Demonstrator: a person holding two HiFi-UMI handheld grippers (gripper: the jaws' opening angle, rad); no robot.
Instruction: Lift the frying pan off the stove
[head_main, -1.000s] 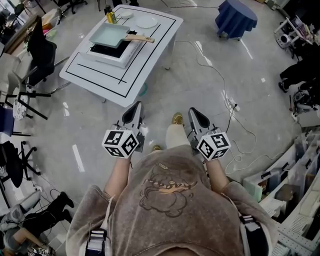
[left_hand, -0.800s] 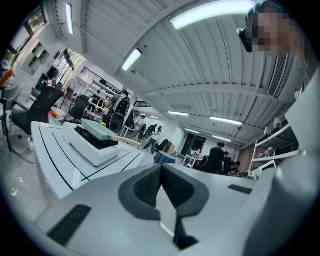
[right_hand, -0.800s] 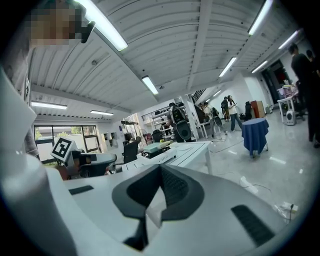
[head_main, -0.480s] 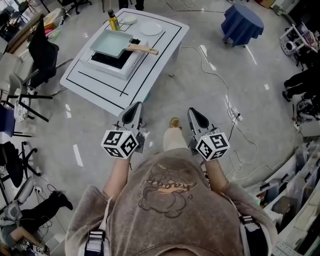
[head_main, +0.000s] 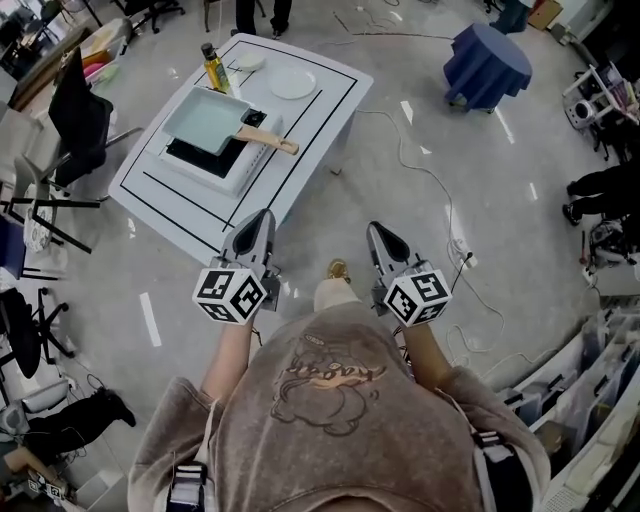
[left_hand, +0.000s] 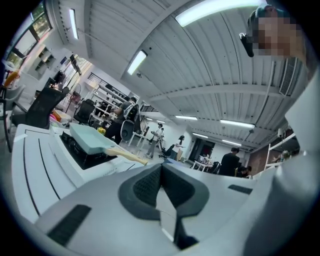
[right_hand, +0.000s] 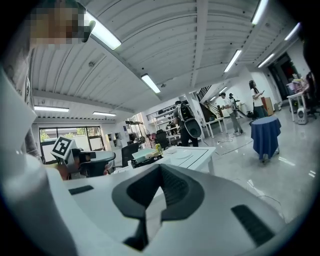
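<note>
A square pale-teal frying pan (head_main: 204, 118) with a wooden handle (head_main: 266, 140) sits on a black-topped stove (head_main: 205, 158) on a low white table (head_main: 318, 115). Both grippers hang in front of my chest, over the floor and well short of the table. My left gripper (head_main: 264, 214) points toward the table's near edge with its jaws shut and nothing in them. My right gripper (head_main: 374, 229) is shut and empty too. The left gripper view shows the pan (left_hand: 89, 140) and its handle (left_hand: 125, 155) ahead beyond the left gripper (left_hand: 161, 168). The right gripper (right_hand: 160, 170) faces the table (right_hand: 192, 155) from farther off.
A yellow bottle (head_main: 213, 68), a white plate (head_main: 292, 83) and a small dish (head_main: 250, 62) stand at the table's far end. Black chairs (head_main: 75, 115) crowd the left. A white cable (head_main: 440, 190) runs across the floor. A blue-draped round table (head_main: 487, 52) stands at the right.
The table with the pan has come nearer and lower in the head view as I step toward it. Both grippers stay shut and held level.
</note>
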